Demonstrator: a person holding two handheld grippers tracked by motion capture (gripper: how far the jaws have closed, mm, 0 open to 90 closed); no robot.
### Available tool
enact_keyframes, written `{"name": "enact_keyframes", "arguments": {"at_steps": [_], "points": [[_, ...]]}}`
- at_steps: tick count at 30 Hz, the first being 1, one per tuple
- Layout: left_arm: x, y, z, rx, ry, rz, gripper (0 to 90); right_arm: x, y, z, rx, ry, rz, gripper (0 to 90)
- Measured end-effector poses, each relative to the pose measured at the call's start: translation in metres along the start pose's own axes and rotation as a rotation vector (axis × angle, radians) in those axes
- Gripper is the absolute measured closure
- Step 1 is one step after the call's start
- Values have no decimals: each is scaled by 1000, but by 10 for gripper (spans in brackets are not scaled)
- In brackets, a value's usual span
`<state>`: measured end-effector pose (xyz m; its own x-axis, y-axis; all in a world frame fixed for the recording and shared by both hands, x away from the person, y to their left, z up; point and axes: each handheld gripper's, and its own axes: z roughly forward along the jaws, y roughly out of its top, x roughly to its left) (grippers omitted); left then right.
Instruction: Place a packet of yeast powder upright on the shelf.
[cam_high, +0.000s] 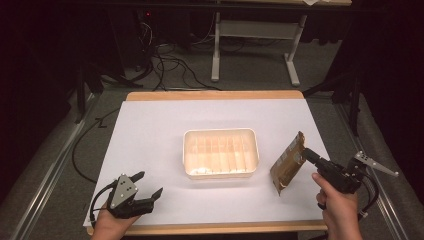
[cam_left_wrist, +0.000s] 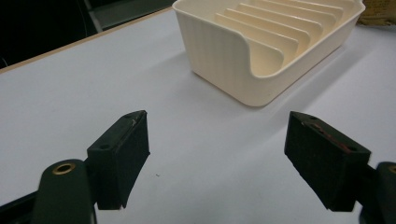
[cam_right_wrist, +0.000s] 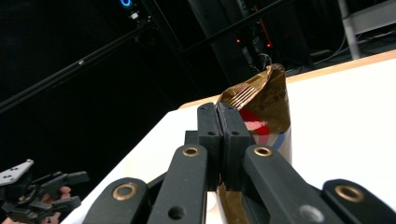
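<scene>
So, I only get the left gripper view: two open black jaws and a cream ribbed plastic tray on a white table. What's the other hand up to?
Observer: The right gripper is shut on the edge of a flat brown-gold foil packet.
Operator: Is that packet lying flat?
Observer: No. It stands tilted, and its lower end appears to rest on the white table sheet, to the right of the cream tray and apart from it.
Operator: Anything printed on it?
Observer: Yes. The right gripper view shows red and blue print on its face, too blurred to read.
</scene>
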<state>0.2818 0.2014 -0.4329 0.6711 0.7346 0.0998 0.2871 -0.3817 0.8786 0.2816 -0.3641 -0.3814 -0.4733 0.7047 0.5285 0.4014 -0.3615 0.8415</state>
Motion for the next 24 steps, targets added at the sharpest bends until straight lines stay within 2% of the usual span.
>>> {"name": "enact_keyframes", "arguments": {"at_steps": [5, 11, 21, 24], "points": [[4, -1, -2, -11, 6, -21, 223, 6, 0, 2, -2, 16, -6, 898], [3, 1, -4, -19, 17, -16, 223, 12, 2, 2, -9, 33, -13, 900], [5, 0, -6, -28, 36, -16, 223, 22, 8, 2, -35, 38, -58, 900], [8, -2, -6, -29, 45, -29, 222, 24, 11, 3, -29, 43, -69, 900]]}}
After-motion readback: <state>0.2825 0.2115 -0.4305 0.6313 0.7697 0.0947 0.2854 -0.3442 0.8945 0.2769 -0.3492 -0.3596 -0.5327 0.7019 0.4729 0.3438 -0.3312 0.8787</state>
